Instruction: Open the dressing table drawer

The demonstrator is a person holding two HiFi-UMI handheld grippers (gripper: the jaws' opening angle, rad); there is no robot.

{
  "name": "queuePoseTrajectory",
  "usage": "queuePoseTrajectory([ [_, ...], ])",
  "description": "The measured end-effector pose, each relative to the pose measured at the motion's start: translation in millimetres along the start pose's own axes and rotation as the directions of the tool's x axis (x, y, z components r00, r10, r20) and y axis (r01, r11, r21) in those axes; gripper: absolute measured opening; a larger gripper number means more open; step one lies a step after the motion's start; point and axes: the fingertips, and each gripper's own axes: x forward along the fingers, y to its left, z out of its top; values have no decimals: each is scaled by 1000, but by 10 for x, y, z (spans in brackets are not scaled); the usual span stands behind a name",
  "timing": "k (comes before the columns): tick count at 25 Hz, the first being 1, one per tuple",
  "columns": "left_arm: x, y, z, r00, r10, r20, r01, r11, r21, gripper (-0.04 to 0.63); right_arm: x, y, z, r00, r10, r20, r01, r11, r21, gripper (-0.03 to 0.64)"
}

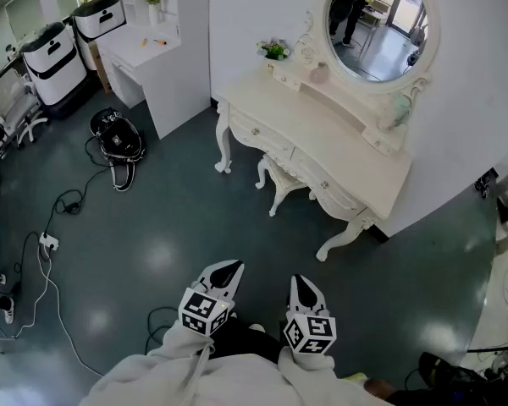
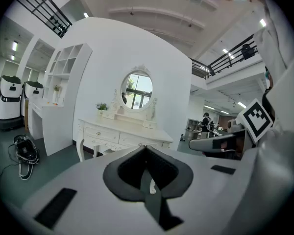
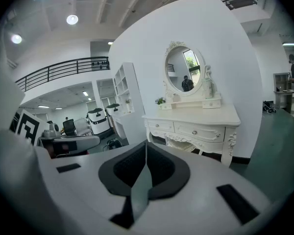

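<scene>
The white dressing table [image 1: 322, 134] stands against the wall ahead, an oval mirror [image 1: 377, 24] on top. Two closed drawers with small knobs face me: the left drawer [image 1: 256, 132] and the right drawer [image 1: 326, 185]. My left gripper [image 1: 229, 268] and right gripper [image 1: 299, 283] are side by side low in the head view, well short of the table, both shut and holding nothing. The left gripper view shows its shut gripper [image 2: 146, 149] with the table [image 2: 122, 130] beyond. In the right gripper view the shut gripper [image 3: 146, 144] points toward the drawers [image 3: 198, 131].
A white stool [image 1: 281, 181] sits tucked under the table. A small plant [image 1: 273, 49] stands on the tabletop. On the floor to the left lie a black bag [image 1: 118, 138], cables and a power strip [image 1: 49, 242]. A white desk [image 1: 157, 62] and white machines [image 1: 51, 57] stand at the back left.
</scene>
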Motion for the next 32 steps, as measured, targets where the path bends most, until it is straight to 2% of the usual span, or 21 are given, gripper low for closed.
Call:
queuePoseTrajectory([
  [9,-9,-194,-58,1000,17,-9,-17,1000,-3,17,-167,-102,-4,999,16,42,-18,999,29,38],
  [17,-11,-543,-292,1000,31,2,-31,999,-18,17,-477,-374,-338,1000,-10,2,10,1000,21,38],
  [23,-71,-726,-500,999,29,-41,-31,998,-46,15,-632,-448,-516,1000,-4,-26,5,999,40,38],
  [28,56,-758,-488,999,26,-42,-27,999,-31,17,-574,-571,-500,999,-8,-31,10,999,52,38],
  [32,190,-611,-413,998,49,-35,-50,998,-40,17,-435,-626,-393,1000,-5,-24,6,999,39,38],
])
